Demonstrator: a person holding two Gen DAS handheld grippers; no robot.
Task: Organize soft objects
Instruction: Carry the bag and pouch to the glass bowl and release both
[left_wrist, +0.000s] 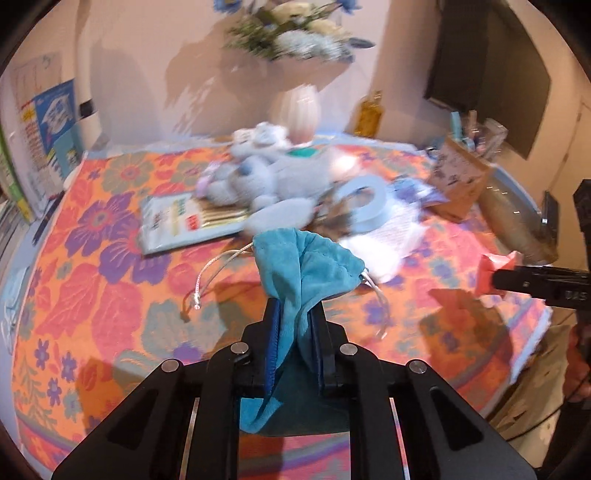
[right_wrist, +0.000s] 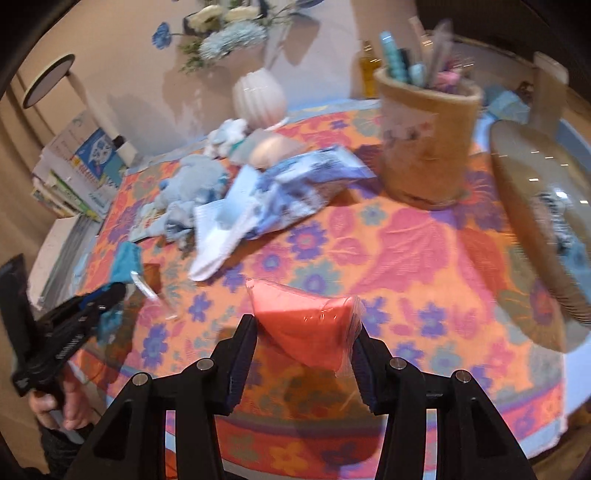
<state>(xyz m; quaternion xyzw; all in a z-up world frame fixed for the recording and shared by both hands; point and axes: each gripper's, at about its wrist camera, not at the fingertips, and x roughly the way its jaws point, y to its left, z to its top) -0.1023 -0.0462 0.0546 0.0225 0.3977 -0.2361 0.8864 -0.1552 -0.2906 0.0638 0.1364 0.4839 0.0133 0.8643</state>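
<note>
Left gripper (left_wrist: 293, 314) pinching teal drawstring pouch (left_wrist: 306, 266) at frame centre, lifted clear of floral tablecloth (left_wrist: 110, 288). Right gripper (right_wrist: 304, 343) clamped on wrapped coral item (right_wrist: 303, 328), lower centre. Both raised, presumably for sorting.

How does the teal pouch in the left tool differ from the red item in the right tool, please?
The teal drawstring pouch is plush fabric with loose white cords; the red packet looks smooth under clear glossy wrap, with no cords. The left tool pinches the pouch narrowly; the right tool spans the wider packet. Both are held above the floral tablecloth.
</note>
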